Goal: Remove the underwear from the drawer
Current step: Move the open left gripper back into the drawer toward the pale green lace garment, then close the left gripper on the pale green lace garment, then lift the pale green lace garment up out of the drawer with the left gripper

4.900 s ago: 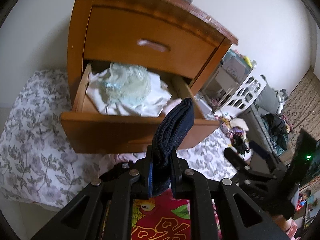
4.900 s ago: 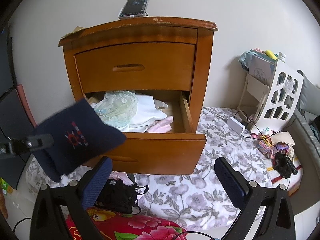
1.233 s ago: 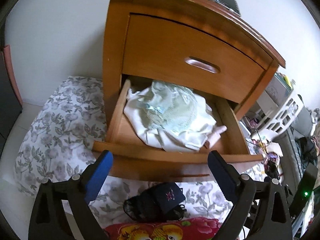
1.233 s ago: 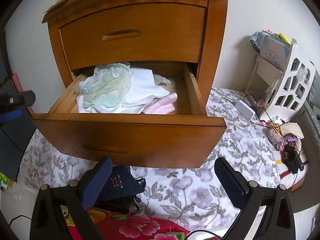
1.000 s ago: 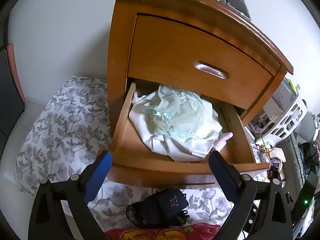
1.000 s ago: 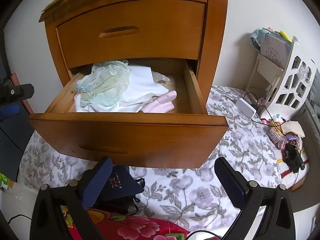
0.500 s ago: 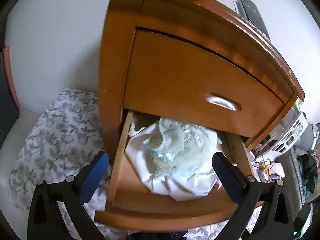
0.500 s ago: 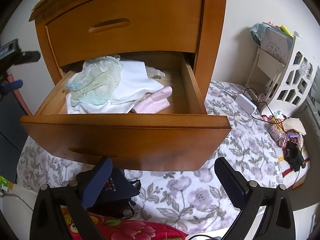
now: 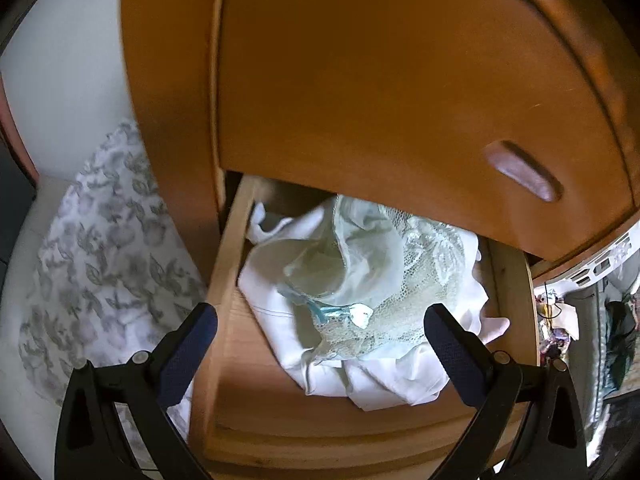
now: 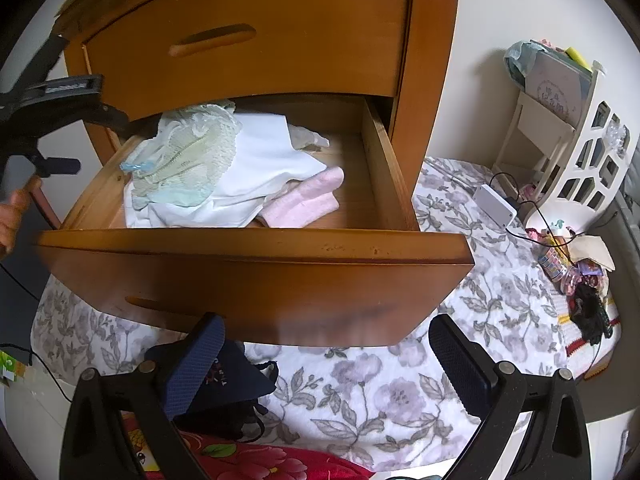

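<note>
Underwear: pale-green lace pair, crumpled on top of white garments at the left of the open drawer, pink item beside. My left gripper hangs above it, jaws wide apart, empty. My right gripper waits spread and empty before the drawer front. Step: reach. Next, I judge: lower, pinch lace only.

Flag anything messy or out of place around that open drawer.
The clothes in the open drawer lie in a crumpled heap, a pale green lace piece on top. Dark underwear lies on the floral bedding below the drawer front, not stowed. Nothing looks damaged.
</note>
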A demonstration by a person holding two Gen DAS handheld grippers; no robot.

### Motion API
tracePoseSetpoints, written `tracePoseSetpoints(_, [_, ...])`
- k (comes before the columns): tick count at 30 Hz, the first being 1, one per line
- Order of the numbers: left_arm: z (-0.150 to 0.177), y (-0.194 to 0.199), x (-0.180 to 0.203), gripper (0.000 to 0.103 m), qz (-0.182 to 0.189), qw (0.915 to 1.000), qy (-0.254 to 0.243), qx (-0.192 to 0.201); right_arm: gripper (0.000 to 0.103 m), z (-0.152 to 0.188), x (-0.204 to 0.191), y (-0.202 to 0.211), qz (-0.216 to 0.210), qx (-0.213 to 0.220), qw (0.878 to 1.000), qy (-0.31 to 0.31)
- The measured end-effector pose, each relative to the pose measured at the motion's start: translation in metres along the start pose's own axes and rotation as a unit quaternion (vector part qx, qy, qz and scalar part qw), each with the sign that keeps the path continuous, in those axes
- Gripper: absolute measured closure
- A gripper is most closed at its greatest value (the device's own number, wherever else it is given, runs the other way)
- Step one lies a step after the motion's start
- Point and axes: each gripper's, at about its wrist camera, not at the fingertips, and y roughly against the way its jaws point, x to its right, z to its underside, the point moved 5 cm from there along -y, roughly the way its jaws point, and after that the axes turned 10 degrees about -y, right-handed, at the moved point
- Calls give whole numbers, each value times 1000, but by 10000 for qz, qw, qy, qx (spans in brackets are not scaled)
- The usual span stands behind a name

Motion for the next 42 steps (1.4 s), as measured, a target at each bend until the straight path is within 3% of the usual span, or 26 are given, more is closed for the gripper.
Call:
tracePoseSetpoints(4, [-1, -16, -2, 3, 177, 9994, 230, -212, 0, 0, 1, -3, -6, -25, 10000, -4])
tracePoseSetpoints(11, [-9, -34, 0, 26, 261, 9982, 374, -391, 0, 1, 5, -8, 12, -62, 10000, -47])
tracePoseSetpoints(16, [-9, -43, 0, 31, 210, 9980, 414, -429, 0, 1, 5, -10, 18, -78, 9999, -60])
tracePoseSetpoints(24, [-5, -43, 3, 82, 370, 9980, 429, -294, 0, 1, 6, -10, 26, -68, 10000, -65])
tracePoseSetpoints(30, [3, -34, 4, 92, 450, 9976, 528, -27, 0, 1, 7, -8, 38, -55, 9999, -76])
tracePoseSetpoints(42, [12, -11, 10, 95, 673, 9948, 580, 492, 0, 2, 6, -1, 50, -7, 10000, -57])
